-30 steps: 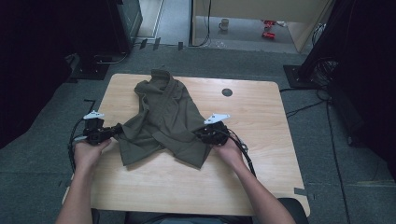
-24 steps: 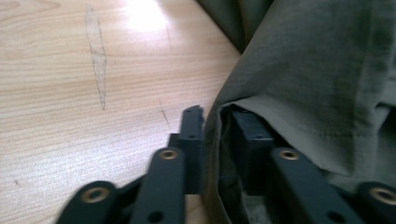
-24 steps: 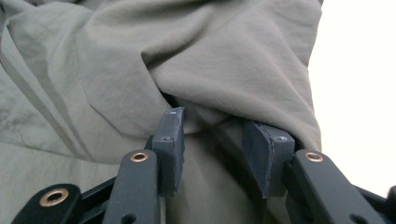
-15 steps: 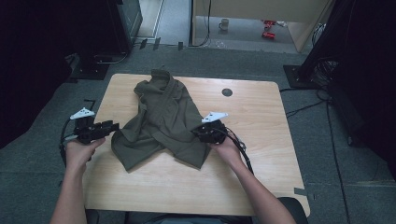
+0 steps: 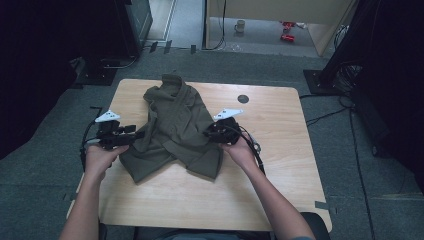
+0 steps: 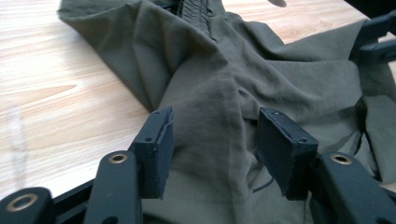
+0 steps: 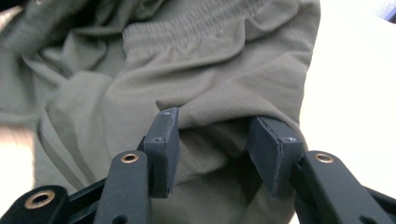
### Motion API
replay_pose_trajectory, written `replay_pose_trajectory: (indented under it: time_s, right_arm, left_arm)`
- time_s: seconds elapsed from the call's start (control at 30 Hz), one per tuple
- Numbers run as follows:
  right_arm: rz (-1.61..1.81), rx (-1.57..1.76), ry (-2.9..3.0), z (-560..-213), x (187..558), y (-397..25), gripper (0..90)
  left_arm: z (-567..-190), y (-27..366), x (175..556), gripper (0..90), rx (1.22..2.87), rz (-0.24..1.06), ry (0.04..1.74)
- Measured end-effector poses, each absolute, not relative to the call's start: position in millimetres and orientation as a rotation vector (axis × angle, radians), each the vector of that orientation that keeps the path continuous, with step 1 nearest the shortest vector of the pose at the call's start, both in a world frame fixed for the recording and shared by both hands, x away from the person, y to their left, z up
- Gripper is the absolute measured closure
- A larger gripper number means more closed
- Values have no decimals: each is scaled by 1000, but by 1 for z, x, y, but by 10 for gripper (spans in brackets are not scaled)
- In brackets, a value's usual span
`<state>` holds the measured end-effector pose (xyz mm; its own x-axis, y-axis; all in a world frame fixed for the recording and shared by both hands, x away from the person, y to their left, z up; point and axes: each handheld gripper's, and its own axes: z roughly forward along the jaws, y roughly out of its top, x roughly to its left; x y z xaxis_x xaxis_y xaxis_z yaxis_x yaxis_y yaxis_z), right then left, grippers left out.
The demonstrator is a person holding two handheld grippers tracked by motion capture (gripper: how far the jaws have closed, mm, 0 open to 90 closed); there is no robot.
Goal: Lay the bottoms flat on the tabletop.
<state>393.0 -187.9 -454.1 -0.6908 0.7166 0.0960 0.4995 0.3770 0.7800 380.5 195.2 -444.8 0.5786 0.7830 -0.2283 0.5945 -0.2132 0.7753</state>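
Tabletop [image 5: 280,165]: 2 level grippers, jaws apart, flank the garment [image 5: 175,130].

Matt olive cloth garment [image 5: 175,132], pale wood table [image 5: 280,165]

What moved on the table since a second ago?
The left tool pulled back toward the table's left edge half a second ago and has now come back in to the green garment's left edge, jaws open with cloth between them. The right tool barely moved; it sits at the garment's right side, jaws open around a fold. The garment itself and the wooden table stayed put.
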Motion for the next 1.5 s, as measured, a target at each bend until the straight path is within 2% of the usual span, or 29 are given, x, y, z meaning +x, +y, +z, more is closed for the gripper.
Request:
replay_pose_trajectory:
  time_s: [0.4,0.57,0.77,0.9,1.5]
  right_arm:
    - [1221,1070,2419,-438,376,-192,521]
    - [1219,1047,2438,-449,383,-177,513]
    - [1221,1024,2453,-460,392,-156,510]
    - [1238,1013,2458,-465,400,-142,504]
    - [1186,989,2543,-481,418,-92,475]
  left_arm:
    - [-481,176,411,451,1998,247,1169]
    - [-492,174,414,533,2031,244,1169]
    - [-501,173,416,714,2081,198,1159]
    - [-503,171,415,800,2080,176,1151]
    - [-505,165,395,853,2100,85,1094]
